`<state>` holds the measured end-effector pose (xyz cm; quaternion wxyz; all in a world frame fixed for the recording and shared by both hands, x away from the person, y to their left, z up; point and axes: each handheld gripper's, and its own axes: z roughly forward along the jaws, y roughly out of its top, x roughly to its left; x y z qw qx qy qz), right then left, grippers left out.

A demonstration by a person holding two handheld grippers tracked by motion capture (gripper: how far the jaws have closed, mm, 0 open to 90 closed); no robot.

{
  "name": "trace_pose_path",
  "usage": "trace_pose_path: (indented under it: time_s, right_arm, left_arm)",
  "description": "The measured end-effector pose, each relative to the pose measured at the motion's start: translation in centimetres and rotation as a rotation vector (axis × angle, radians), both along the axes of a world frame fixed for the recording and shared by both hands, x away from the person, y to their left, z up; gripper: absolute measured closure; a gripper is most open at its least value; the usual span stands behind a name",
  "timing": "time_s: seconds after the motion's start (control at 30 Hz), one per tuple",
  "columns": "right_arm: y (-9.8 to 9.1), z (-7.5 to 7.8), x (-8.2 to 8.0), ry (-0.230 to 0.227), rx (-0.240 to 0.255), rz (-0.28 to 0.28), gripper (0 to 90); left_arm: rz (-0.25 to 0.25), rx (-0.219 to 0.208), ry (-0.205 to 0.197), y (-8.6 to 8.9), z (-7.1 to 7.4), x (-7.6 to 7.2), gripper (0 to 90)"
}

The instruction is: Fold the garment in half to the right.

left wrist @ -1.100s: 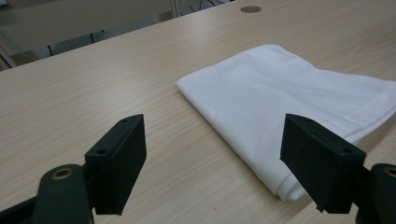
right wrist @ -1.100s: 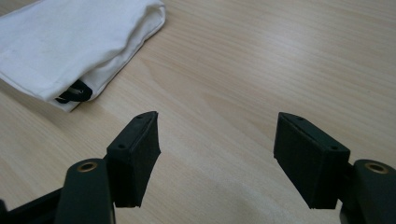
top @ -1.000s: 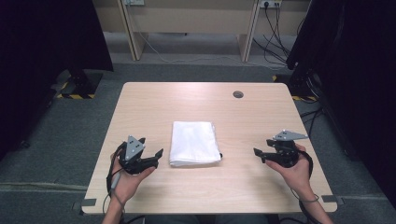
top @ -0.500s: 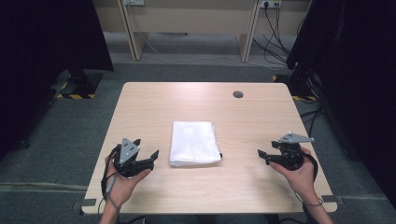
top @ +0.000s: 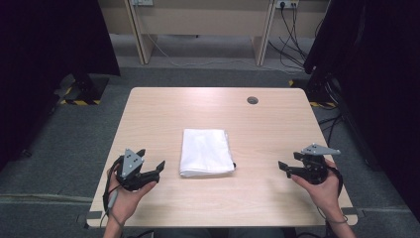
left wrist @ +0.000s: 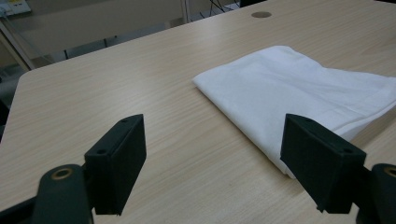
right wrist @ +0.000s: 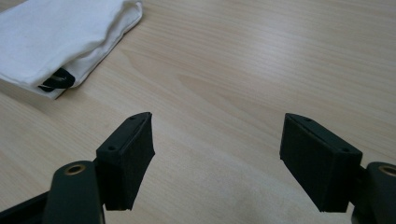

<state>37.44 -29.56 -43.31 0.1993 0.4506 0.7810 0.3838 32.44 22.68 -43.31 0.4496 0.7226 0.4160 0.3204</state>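
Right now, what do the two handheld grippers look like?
Both are matte black. The left gripper and right gripper each carry a grey three-cornered plate on top and end in two blocky black jaws with brass-coloured pivot rings. A dark cable trails from each. The forearms show no sleeves.

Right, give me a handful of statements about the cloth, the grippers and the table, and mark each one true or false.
1. The folded white cloth lies flat on the wooden table. True.
2. The left gripper is clamped on the cloth. False: its jaws stand open beside the cloth, touching nothing.
3. The right gripper has open jaws with only bare tabletop between them. True; they have just been opening.
4. A small black loop peeks out of one corner of the cloth. True.
5. The round grommet hole sits under the cloth. False: it lies apart, toward the far edge.
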Motion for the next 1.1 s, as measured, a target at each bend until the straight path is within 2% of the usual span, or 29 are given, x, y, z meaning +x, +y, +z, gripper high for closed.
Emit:
trace_pose_path:
  time_s: [0.43, 1.1]
  right_arm:
    - [-1.5, -0.3, -0.9, -0.006, 0.013, -0.033, 25.0]
    - [-2.5, -1.2, -1.5, -0.003, 0.036, -0.064, 23.9]
  left_arm:
    - [0.019, -0.003, 0.002, 1.1, -0.6, -0.8, 21.8]
    - [0.045, -0.022, 0.015, 2.3, -1.6, -1.7, 21.7]
